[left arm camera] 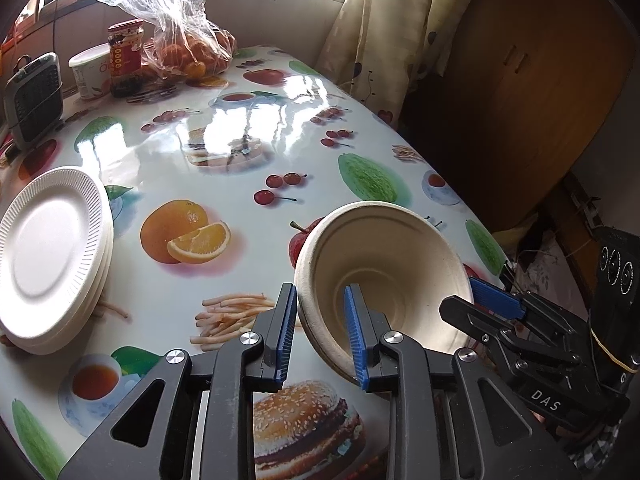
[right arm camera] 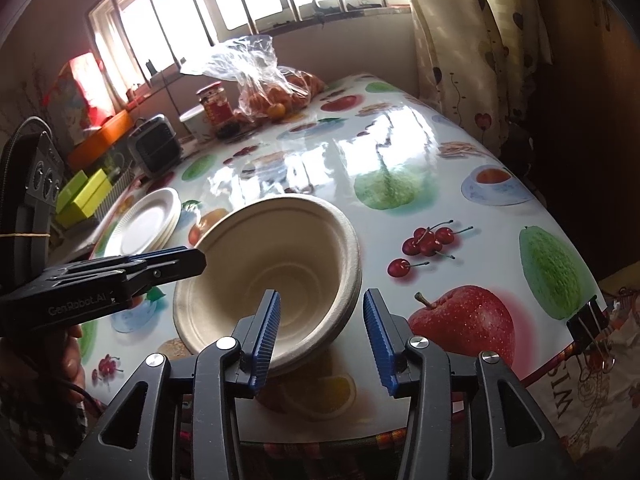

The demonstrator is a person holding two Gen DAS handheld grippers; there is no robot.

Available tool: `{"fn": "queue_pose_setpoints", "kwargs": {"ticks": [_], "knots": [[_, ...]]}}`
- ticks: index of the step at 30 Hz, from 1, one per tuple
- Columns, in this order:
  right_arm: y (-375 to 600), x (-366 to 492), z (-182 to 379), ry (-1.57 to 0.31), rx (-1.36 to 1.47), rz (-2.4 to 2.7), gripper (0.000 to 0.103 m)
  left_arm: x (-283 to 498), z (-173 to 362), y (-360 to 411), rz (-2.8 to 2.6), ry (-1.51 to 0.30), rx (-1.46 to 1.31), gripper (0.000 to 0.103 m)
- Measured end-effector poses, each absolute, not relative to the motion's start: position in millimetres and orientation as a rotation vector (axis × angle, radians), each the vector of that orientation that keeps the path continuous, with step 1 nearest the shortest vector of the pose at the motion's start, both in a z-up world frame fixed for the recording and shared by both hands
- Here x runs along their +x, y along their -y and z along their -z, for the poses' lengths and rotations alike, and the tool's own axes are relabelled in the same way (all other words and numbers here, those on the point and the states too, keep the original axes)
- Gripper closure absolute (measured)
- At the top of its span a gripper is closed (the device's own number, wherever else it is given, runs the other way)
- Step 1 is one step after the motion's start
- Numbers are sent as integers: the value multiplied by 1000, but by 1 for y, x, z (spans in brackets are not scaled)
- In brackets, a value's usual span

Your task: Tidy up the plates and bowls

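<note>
A stack of beige paper bowls [left arm camera: 384,264] [right arm camera: 276,264] stands on the fruit-print table near its front edge. My left gripper [left arm camera: 320,304] straddles the bowls' left rim, one blue pad outside and one inside; the pads stand apart from the wall, so it is open. My right gripper [right arm camera: 322,296] straddles the right rim the same way, open, with a clear gap beside the outer pad. Each gripper also shows in the other's view: the right gripper [left arm camera: 464,296] and the left gripper [right arm camera: 188,260]. A stack of white paper plates [left arm camera: 52,256] [right arm camera: 148,220] lies to the left.
At the table's far end are a clear bag of oranges [left arm camera: 188,48], a red-labelled jar [left arm camera: 126,56], a white tub [left arm camera: 90,72] and a small grey heater [left arm camera: 34,96]. A binder clip [right arm camera: 588,320] holds the tablecloth at the right edge. A wooden cabinet [left arm camera: 520,92] stands on the right.
</note>
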State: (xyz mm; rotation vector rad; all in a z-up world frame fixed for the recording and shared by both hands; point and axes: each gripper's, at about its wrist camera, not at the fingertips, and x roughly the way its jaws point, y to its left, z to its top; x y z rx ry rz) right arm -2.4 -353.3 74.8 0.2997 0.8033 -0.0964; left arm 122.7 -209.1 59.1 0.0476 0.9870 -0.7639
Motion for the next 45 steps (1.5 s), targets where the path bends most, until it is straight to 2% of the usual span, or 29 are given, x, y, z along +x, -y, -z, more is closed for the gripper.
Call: {"fn": "queue_pose_setpoints", "kwargs": {"ticks": [10, 14, 36, 45], "knots": [[358, -2, -74, -801, 311, 106, 60, 128, -54, 209, 772, -1004, 30, 75], [361, -3, -71, -803, 326, 110, 60, 131, -49, 208, 778, -1017, 12, 71], [361, 5, -60, -832, 366, 79, 60, 134, -40, 214, 784, -1046, 5, 71], [360, 4, -60, -832, 384, 81, 75, 132, -41, 217, 785, -1036, 21, 75]]}}
